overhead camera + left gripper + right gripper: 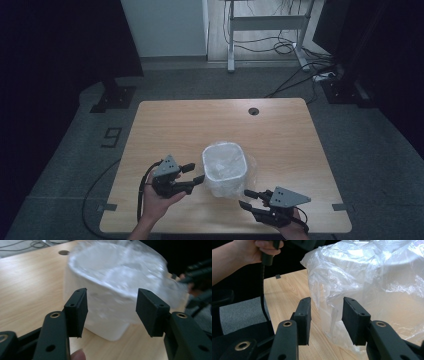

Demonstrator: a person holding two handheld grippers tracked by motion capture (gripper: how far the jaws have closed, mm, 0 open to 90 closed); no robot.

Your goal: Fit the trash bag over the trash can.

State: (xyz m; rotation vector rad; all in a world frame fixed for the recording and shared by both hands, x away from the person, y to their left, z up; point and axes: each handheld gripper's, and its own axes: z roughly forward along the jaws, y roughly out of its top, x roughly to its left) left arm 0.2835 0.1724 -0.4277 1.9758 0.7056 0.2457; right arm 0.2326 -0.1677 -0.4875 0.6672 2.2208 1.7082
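Observation:
A white plastic bin (225,167) lined with a clear plastic bag (362,277) stands upright on the wooden table (175,120), near its front middle. My left gripper (196,173) sits just left of the bin, open, its jaws pointed at the bin's side wall (110,315) with a small gap to it. My right gripper (244,198) is at the bin's front right, low over the table. It is open, and a loose fold of the bag (329,312) hangs in the gap between its jaws, with the pads not pressing on it.
A round cable hole (253,111) marks the table's far edge. Beyond the table are a white desk frame (265,30), floor cables (300,55) and a black stand base (114,97). The other hand (265,250) appears at the top left of the right gripper view.

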